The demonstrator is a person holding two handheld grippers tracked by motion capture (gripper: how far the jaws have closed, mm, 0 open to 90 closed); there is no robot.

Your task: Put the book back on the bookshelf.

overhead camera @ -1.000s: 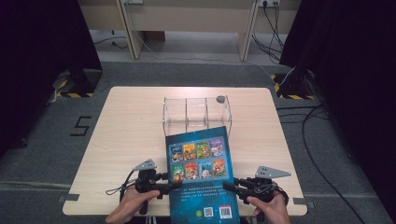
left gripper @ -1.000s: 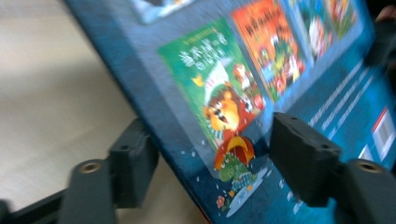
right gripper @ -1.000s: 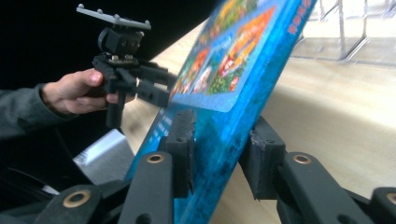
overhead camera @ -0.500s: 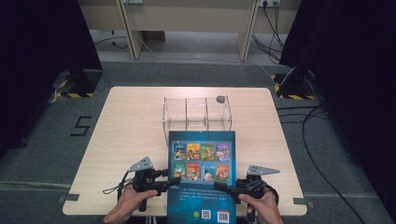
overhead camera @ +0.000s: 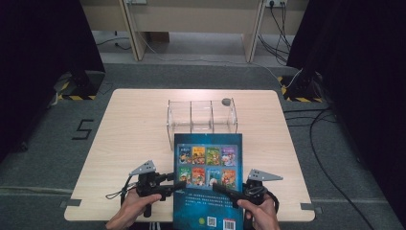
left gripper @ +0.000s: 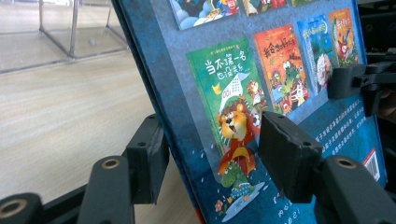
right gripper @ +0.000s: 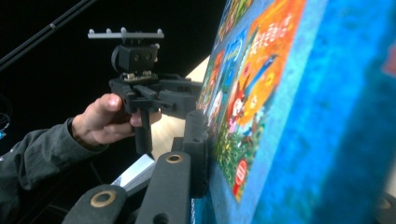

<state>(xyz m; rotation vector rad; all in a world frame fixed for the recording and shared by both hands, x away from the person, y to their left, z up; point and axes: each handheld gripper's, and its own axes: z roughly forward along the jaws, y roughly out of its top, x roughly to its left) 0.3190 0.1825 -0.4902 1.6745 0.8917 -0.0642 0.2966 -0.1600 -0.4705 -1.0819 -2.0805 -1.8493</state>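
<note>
- The large blue hardcover picture book, its back cover printed with small colourful cover pictures, is held tilted over the near edge of the light wooden counter.
- The left gripper clamps the book's left edge, one pad on each face.
- The right gripper has just been closing; its jaws seem to pinch the book's right side, though the far jaw is hidden.
- A clear acrylic divided rack stands just behind the book, at the counter's middle.
</note>
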